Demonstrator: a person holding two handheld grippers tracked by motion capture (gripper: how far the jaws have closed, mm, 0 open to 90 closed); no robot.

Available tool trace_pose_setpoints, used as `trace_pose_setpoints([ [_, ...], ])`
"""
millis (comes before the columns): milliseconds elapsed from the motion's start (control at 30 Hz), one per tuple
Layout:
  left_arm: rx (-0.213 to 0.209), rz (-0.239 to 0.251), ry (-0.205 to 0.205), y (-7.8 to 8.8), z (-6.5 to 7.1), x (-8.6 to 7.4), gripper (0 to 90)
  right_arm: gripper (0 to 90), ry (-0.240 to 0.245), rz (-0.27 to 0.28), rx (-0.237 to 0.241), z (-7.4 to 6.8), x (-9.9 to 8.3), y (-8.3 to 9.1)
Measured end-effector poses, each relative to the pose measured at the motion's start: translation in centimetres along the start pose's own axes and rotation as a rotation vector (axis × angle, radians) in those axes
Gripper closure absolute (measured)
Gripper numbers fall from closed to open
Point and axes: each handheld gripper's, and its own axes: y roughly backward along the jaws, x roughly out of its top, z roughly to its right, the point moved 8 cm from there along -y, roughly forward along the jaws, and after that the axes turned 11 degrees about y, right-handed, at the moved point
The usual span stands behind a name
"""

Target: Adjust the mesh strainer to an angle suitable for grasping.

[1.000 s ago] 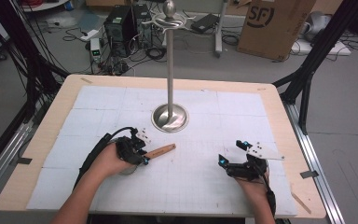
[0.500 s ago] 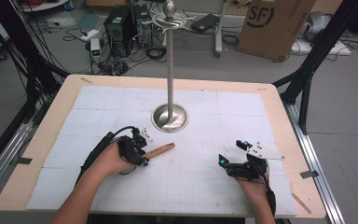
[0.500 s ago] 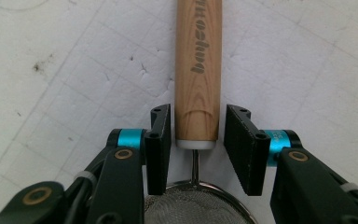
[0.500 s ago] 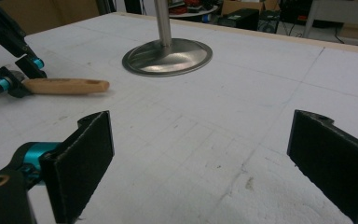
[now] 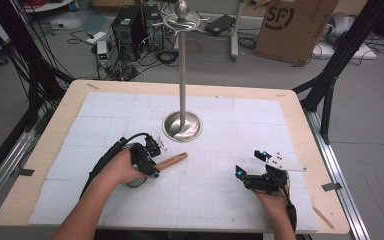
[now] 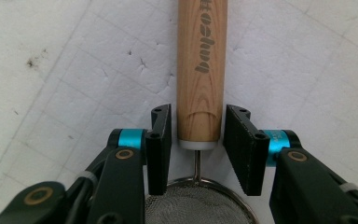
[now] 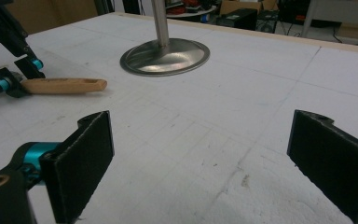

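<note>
Left hand-held gripper (image 6: 198,140), jaws flanking wooden strainer handle (image 6: 202,70), narrow gaps each side

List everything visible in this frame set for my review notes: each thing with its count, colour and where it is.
Strainer: one, light wooden handle with printed lettering, wire mesh bowl; lying on the table's left half, handle end between the left gripper's jaws with narrow gaps either side.
Stand: one, silver metal pole on a round base; upright at the table's middle, beyond the strainer.
Table: one, pale wood edge under a white gridded sheet.
Cardboard box: one, brown with black lettering; on the floor behind the table, right.
Computer tower: one, black; on the floor behind the table, left, among cables.
Left gripper: one, black with blue accents; around the strainer handle, pads not pressing.
Right gripper: one, black; jaws wide open, resting on the table's right half.
</note>
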Motion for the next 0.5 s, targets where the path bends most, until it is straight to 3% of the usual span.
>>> trace_pose_setpoints([
  [267,0.053,-0.023,-0.048,-0.08,0.53,0.12,68.7,5.8,0.002,0.000,0.001,-0.11,0.03,-0.04],
  [500,0.068,0.002,-0.086,0.00,0.69,-0.03,69.3,5.8,0.003,-0.006,0.005,-0.22,-0.02,-0.16],
])
